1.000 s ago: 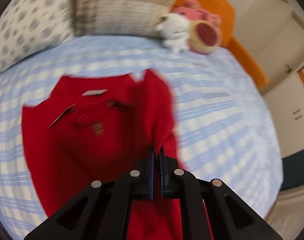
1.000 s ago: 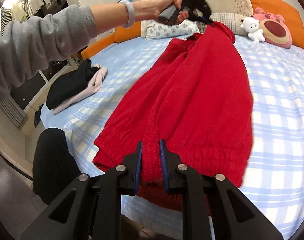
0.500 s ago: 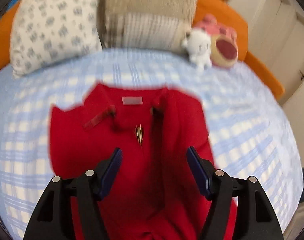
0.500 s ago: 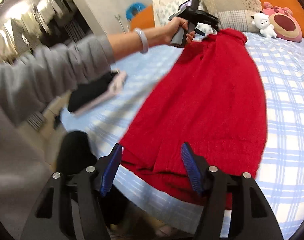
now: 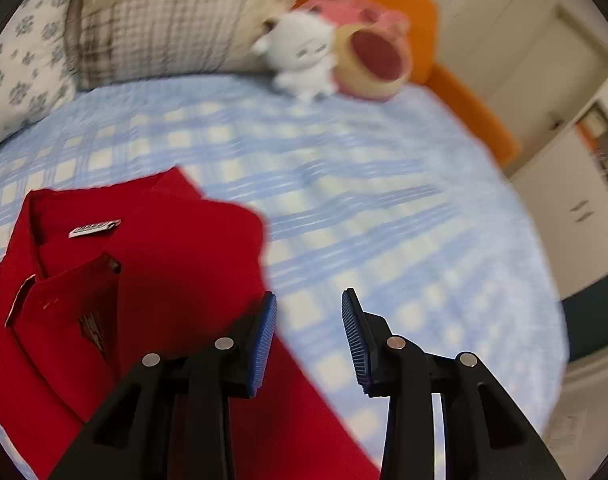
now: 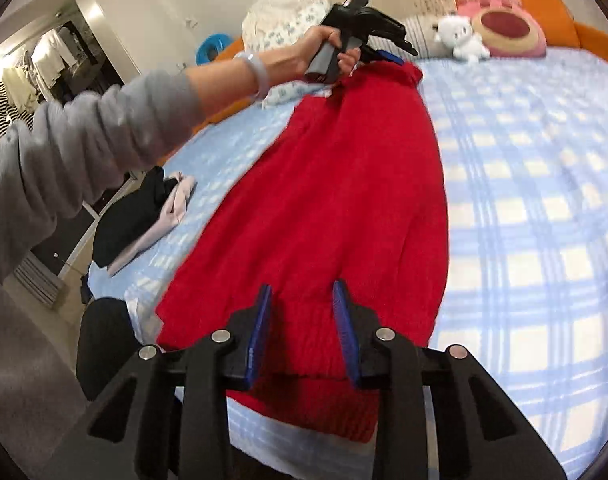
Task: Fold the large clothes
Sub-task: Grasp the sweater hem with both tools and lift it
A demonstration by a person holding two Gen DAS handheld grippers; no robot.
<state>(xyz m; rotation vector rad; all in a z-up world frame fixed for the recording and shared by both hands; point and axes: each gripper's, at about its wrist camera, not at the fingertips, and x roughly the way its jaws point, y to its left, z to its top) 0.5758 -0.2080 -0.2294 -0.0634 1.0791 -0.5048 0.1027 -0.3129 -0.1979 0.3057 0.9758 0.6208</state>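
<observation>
The red sweater (image 6: 336, 200) lay lengthwise on the checked bed (image 6: 536, 208), collar far toward the pillows (image 5: 176, 28), hem near. Its right edge bordered wide bare sheet. The left gripper (image 5: 309, 344), jaws closing on nothing, hovered off that edge. The right gripper (image 6: 302, 334), jaws closing, stood astride the hem unclamped.

My right gripper (image 6: 302, 332) hangs over the ribbed hem of the red sweater (image 6: 336, 184), its jaws closing with the hem seen between the blue pads, not yet pressed. The sweater lies lengthwise on the blue checked bedsheet (image 6: 536, 184). At its far collar end my left hand (image 6: 328, 54) holds the left gripper (image 6: 400, 52). Folded dark and pink clothes (image 6: 140, 220) sit at the bed's left edge.
</observation>
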